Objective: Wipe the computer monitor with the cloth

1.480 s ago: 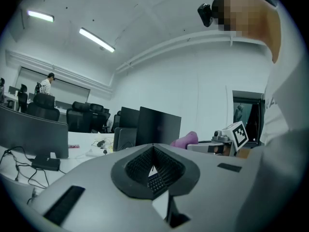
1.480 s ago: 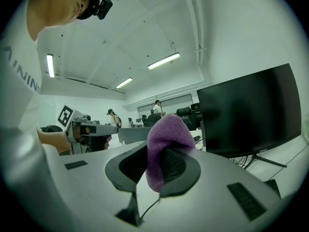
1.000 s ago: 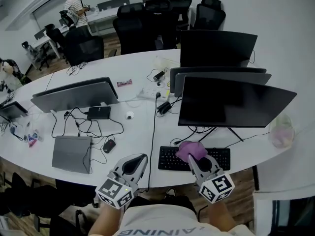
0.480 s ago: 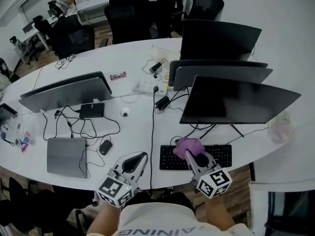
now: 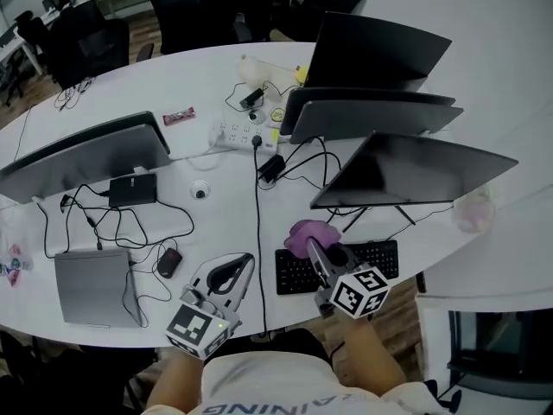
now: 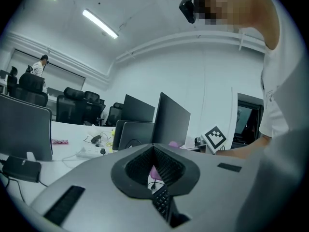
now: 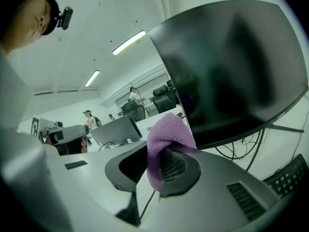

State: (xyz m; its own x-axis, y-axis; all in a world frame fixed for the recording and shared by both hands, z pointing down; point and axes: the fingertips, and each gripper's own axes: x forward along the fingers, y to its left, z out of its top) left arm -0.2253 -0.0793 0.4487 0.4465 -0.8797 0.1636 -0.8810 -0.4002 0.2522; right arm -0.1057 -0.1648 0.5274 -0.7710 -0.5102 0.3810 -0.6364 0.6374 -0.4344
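Right gripper (image 5: pixel 318 251) jaws clamped on the purple cloth (image 5: pixel 304 233), which bunches above the tips; left gripper (image 5: pixel 240 264) jaws together, nothing between them, idle over the desk edge; step judged: approach, cloth not yet on the monitor (image 5: pixel 419 173); the screen stands just ahead and to the right, beyond the keyboard (image 5: pixel 380 256); next move calls for a lift and reach, then light flat contact
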